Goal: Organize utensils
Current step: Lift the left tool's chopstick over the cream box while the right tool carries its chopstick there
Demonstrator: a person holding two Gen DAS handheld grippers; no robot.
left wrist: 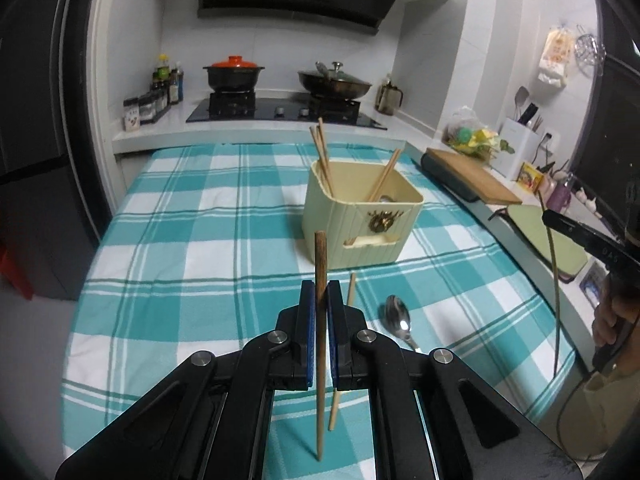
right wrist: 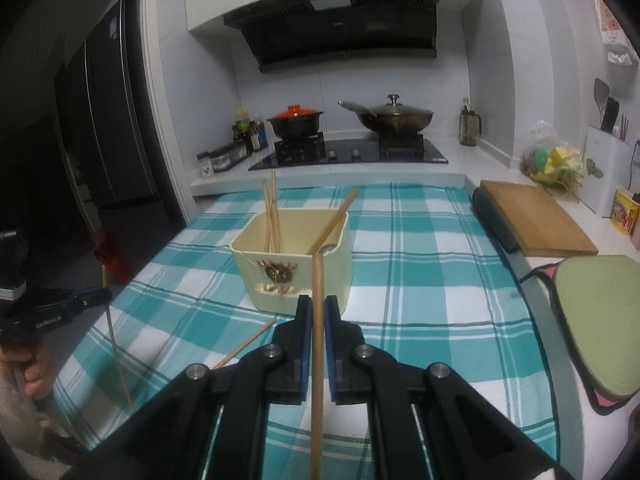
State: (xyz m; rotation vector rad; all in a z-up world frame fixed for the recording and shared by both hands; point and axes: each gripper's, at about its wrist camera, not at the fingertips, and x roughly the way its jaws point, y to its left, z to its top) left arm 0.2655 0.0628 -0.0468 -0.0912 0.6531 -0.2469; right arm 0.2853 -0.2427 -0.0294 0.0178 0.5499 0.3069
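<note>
My left gripper (left wrist: 320, 294) is shut on a dark wooden chopstick (left wrist: 320, 264) that stands upright above the teal checked cloth (left wrist: 180, 248). My right gripper (right wrist: 317, 308) is shut on a lighter chopstick (right wrist: 318, 280), also upright. Ahead stands a cream utensil box (left wrist: 360, 220) (right wrist: 296, 256) with several chopsticks leaning in it. On the cloth near the left gripper lie a loose chopstick (left wrist: 351, 290) and a metal spoon (left wrist: 398, 318). Another view of that loose chopstick (right wrist: 244, 346) shows it lying left of the right gripper.
Behind the cloth is a stove (left wrist: 280, 110) with a red-lidded pot (left wrist: 234, 74) and a lidded wok (left wrist: 334, 80). A wooden cutting board (right wrist: 536, 220) and a green mat (right wrist: 600, 312) lie along the right counter. A fridge (right wrist: 104, 140) stands at the left.
</note>
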